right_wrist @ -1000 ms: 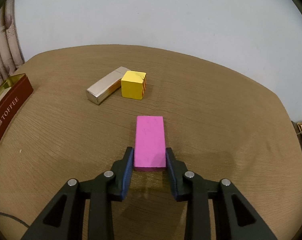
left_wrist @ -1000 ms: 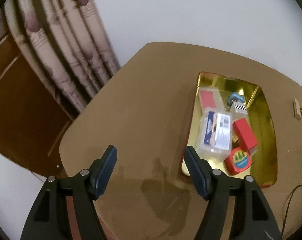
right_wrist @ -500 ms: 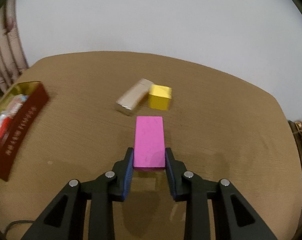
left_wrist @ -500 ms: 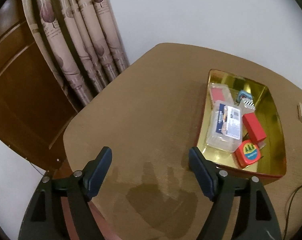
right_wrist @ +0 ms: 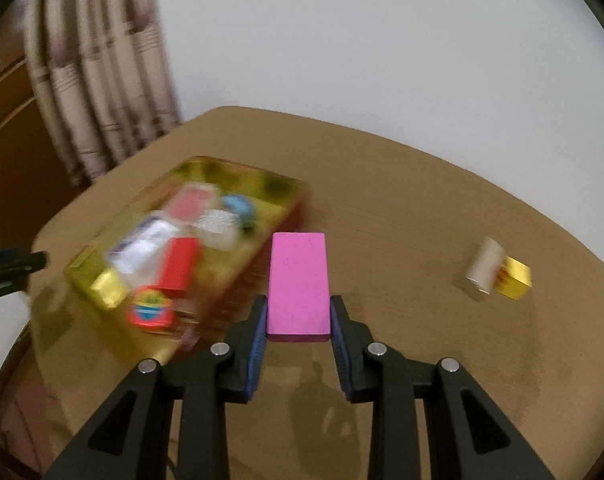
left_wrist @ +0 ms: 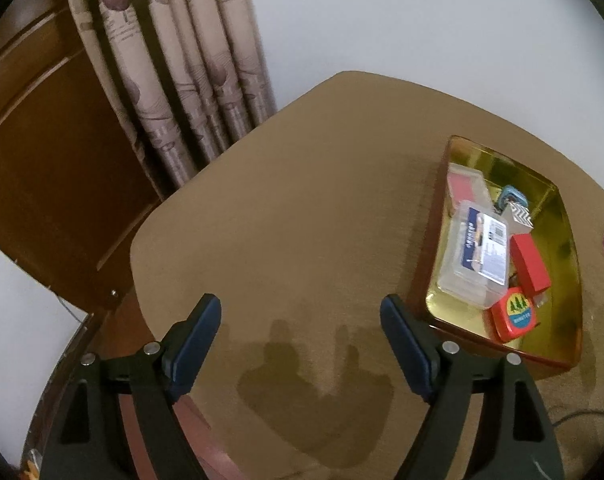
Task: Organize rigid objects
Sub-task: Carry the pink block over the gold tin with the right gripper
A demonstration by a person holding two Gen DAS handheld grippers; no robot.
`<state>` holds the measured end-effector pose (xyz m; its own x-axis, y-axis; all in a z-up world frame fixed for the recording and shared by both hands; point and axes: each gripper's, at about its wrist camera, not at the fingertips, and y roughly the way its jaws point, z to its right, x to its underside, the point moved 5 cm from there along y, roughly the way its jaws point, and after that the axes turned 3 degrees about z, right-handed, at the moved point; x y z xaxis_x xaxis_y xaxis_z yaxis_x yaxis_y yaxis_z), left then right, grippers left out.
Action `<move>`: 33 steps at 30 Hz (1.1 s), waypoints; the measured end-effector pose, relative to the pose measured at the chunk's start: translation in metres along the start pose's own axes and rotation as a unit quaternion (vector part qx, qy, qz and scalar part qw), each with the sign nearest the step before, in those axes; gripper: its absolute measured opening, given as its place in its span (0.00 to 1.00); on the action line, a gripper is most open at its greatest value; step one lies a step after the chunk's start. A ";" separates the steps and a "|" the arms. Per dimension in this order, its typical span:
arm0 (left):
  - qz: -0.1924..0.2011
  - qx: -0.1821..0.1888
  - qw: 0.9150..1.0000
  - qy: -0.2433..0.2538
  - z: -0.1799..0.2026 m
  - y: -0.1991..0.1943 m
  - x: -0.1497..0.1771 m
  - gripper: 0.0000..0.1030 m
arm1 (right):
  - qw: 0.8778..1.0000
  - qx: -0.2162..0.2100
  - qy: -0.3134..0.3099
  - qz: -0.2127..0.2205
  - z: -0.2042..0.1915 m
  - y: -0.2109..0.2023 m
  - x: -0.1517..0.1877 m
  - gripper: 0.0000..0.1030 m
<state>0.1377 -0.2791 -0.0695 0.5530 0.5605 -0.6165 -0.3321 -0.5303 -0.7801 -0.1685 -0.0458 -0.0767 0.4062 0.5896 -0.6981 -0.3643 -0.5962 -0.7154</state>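
The right gripper (right_wrist: 298, 320) fills the lower centre of its own wrist view, its black arms rising from the bottom edge and its blue-padded fingers (right_wrist: 257, 344) pressed flat against both long sides of a pink block (right_wrist: 298, 286) that juts forward and up from between them. The left gripper (left_wrist: 300, 328) occupies the bottom of its wrist view, angled downward, jaws wide and opening with nothing between them; its blue pads (left_wrist: 194, 340) stand far apart at lower left and lower right. Its dark tip also shows at the left edge of the right wrist view.
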 end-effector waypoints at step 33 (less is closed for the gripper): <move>-0.017 0.004 0.999 -0.029 -0.016 0.006 0.001 0.80 | 0.997 -0.007 -0.056 -0.048 -0.087 0.064 -0.003 0.29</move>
<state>0.1489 -0.2920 -0.0727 0.5182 0.6140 -0.5954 -0.3210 -0.5057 -0.8008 -0.1205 -0.1329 -0.1177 0.3414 0.7009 -0.6263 -0.3174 -0.5412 -0.7787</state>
